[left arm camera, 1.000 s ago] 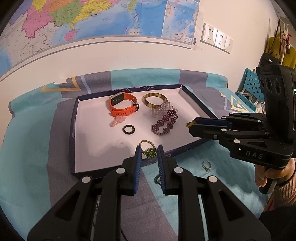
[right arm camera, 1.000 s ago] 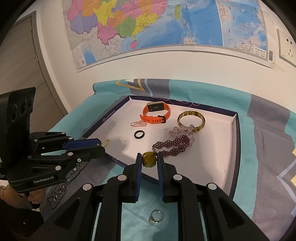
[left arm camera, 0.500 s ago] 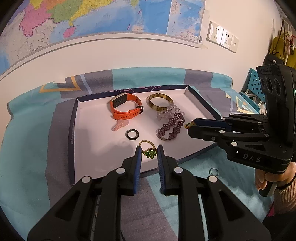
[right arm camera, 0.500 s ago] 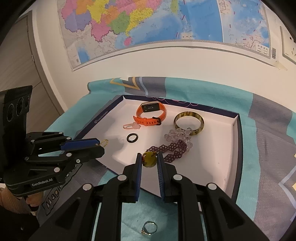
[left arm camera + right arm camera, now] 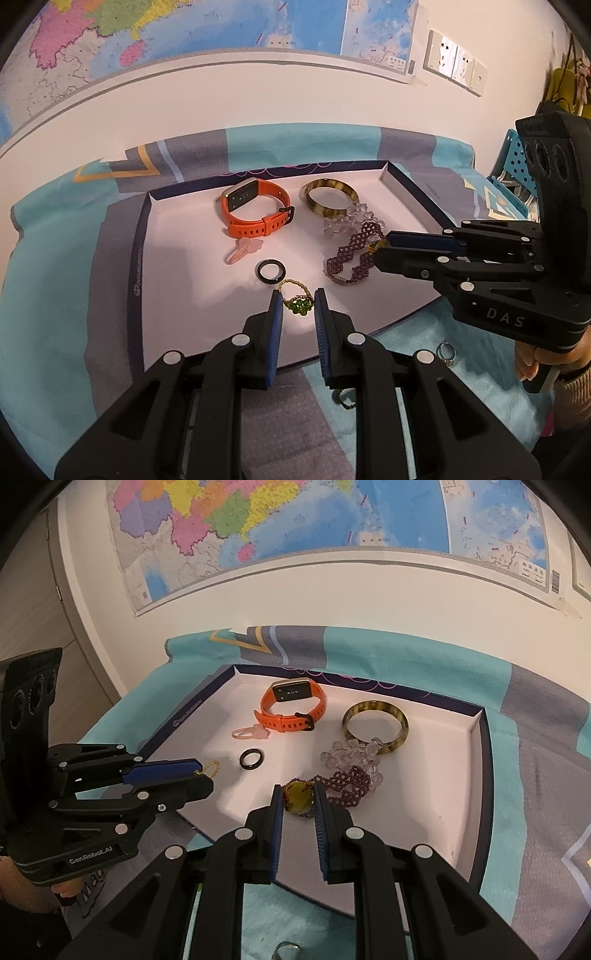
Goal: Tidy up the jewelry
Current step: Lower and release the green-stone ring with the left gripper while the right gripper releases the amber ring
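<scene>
Probably a home room: wall map (image 5: 295,517), wall sockets (image 5: 454,70), patterned cloth (image 5: 406,657) over a table

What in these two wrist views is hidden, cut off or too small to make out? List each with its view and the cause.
1. Silver ring on the cloth: right wrist view, cut by the bottom edge.
2. Dark ring: left wrist view, mostly behind the left tool.
3. Map lettering: both views, too small.
4. Yellow bead piece: right wrist view, sides covered by the right tool.

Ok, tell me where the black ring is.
The black ring lies flat in the white tray, left wrist view, just beyond the left gripper, with the pink clip behind it.
</scene>
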Motion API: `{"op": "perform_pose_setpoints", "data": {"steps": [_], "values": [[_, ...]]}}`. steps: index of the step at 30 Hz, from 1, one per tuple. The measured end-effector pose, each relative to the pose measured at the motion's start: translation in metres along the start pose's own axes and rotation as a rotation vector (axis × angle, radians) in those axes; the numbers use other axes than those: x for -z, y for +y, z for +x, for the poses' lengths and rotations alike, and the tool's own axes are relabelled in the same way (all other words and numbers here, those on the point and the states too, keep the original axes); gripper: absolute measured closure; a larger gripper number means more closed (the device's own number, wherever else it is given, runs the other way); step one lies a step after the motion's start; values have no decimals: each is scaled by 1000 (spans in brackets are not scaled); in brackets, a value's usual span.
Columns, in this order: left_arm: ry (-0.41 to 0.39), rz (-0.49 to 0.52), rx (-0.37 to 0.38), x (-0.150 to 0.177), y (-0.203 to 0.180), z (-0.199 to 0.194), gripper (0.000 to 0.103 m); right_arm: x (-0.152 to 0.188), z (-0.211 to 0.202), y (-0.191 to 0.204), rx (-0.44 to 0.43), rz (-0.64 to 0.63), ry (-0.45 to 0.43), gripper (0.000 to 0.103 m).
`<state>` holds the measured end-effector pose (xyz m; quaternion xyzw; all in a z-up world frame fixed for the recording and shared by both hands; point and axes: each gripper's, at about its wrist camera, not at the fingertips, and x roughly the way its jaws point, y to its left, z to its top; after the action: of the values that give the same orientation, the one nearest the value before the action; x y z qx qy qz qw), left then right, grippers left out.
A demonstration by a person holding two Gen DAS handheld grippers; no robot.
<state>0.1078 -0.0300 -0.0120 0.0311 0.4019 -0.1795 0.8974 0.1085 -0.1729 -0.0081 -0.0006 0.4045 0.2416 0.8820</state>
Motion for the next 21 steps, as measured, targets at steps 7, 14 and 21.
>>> {"op": "perform_pose_setpoints", "data": {"steps": [7,14,21], "values": [[17,-4,-1,-3,2,9,86,-1,12,-4,7,6,30,88],[34,-16,2,-5,5,18,86,-2,15,-5,10,10,40,88],[49,-25,2,-6,8,25,86,-4,23,-7,20,12,56,88]]}}
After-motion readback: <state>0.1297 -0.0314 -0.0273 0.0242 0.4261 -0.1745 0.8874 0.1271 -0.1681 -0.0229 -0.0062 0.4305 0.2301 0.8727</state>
